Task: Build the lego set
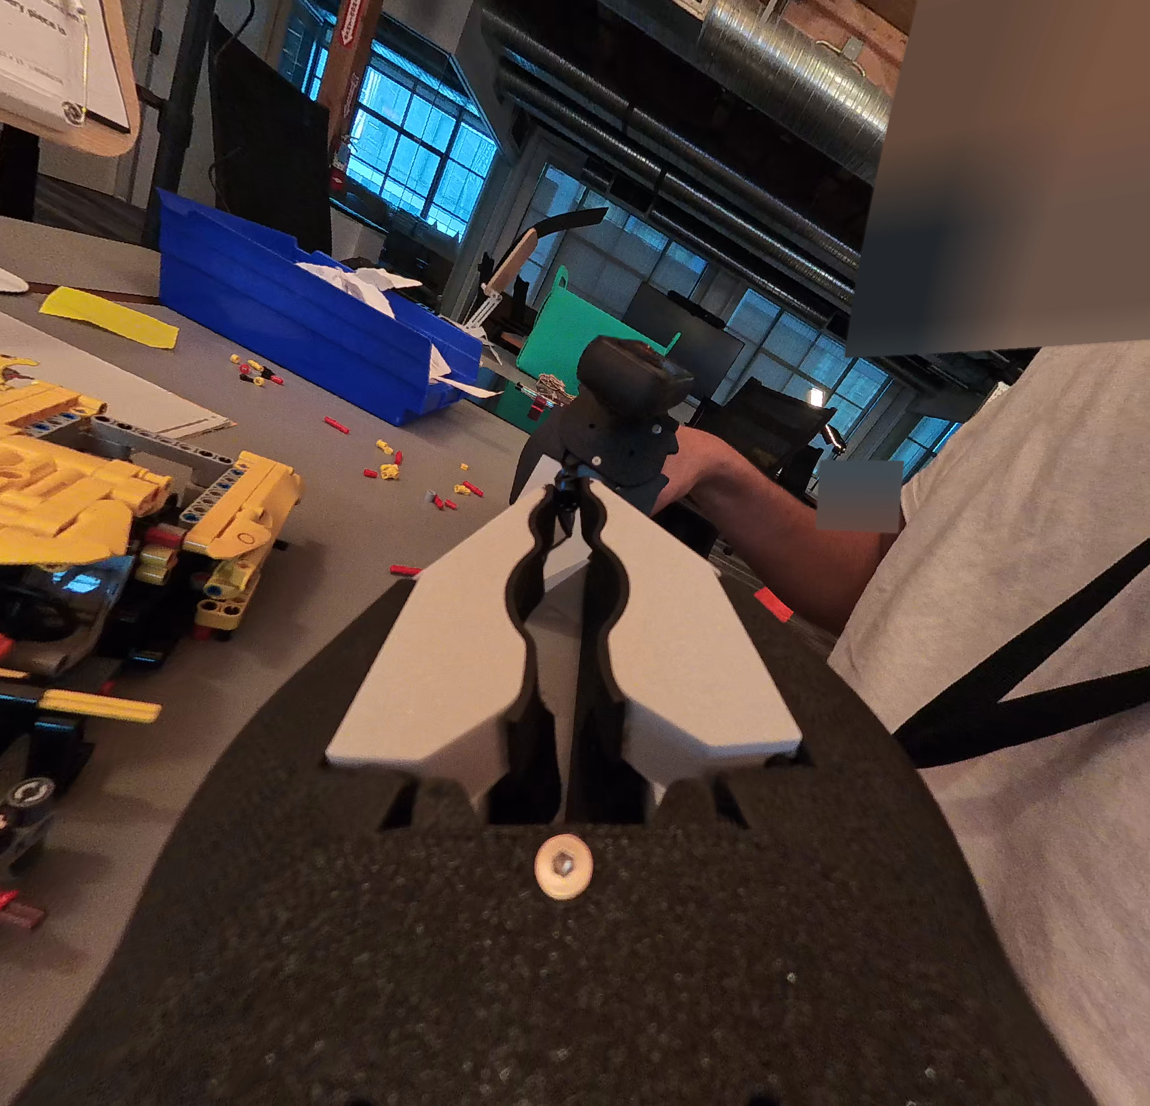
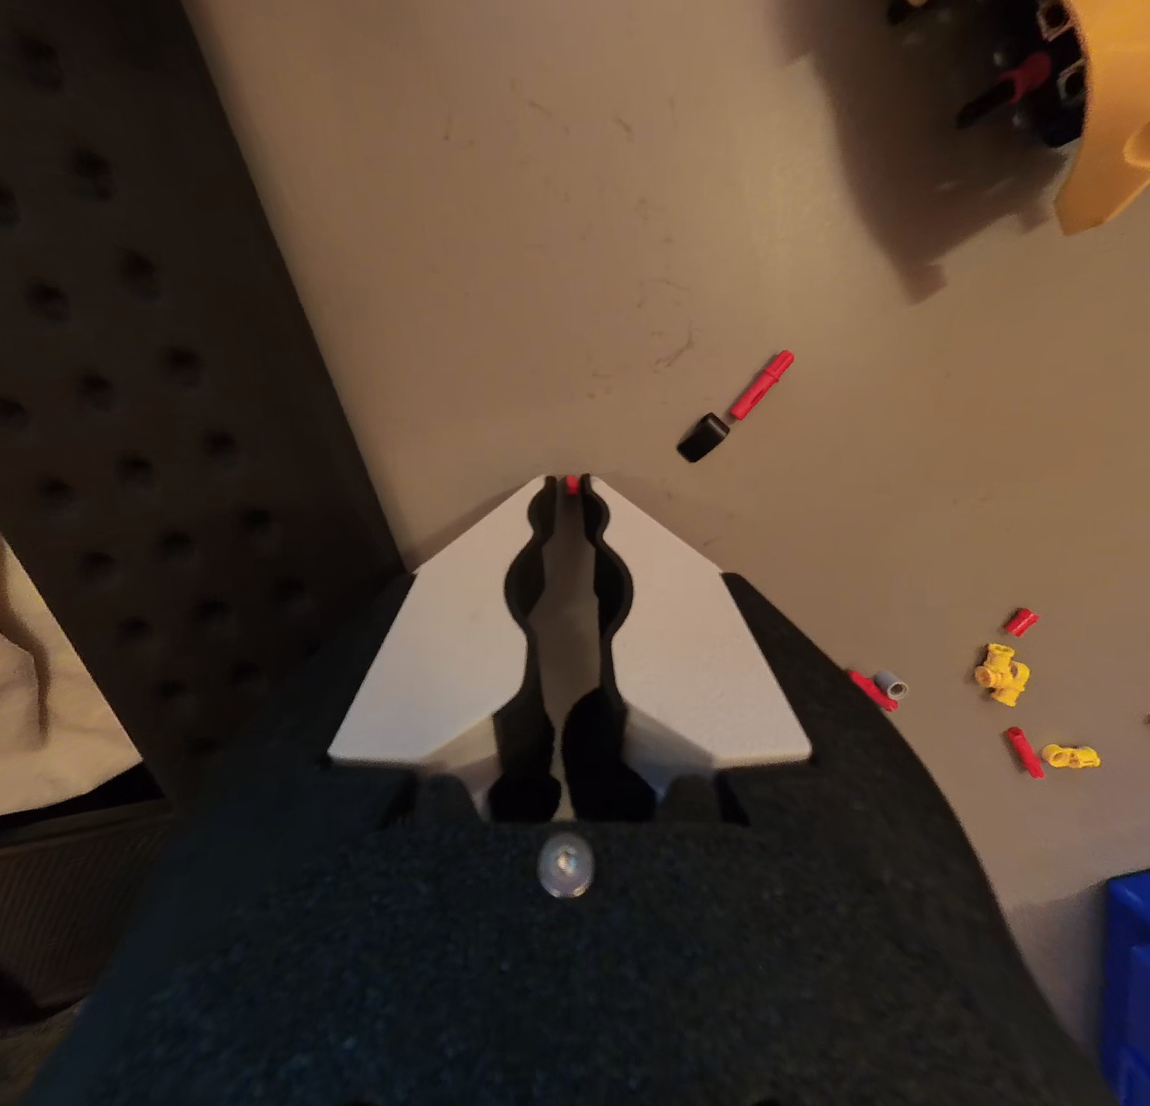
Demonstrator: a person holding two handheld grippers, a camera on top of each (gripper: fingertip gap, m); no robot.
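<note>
A small red pin (image 2: 571, 484) is pinched at the tips of the right gripper (image 2: 569, 485) above the counter (image 2: 498, 205). The left gripper (image 1: 567, 504) is closed on nothing, near the yellow model (image 1: 93, 504).

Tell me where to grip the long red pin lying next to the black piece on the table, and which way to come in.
Grip the long red pin at mid-shaft, coming straight down, jaws set across its length. It lies flat and diagonal on the table, its lower end almost touching the small black piece, so stay toward the free upper half. The right gripper already seems to pinch something small and red, so it would need emptying first.
</note>
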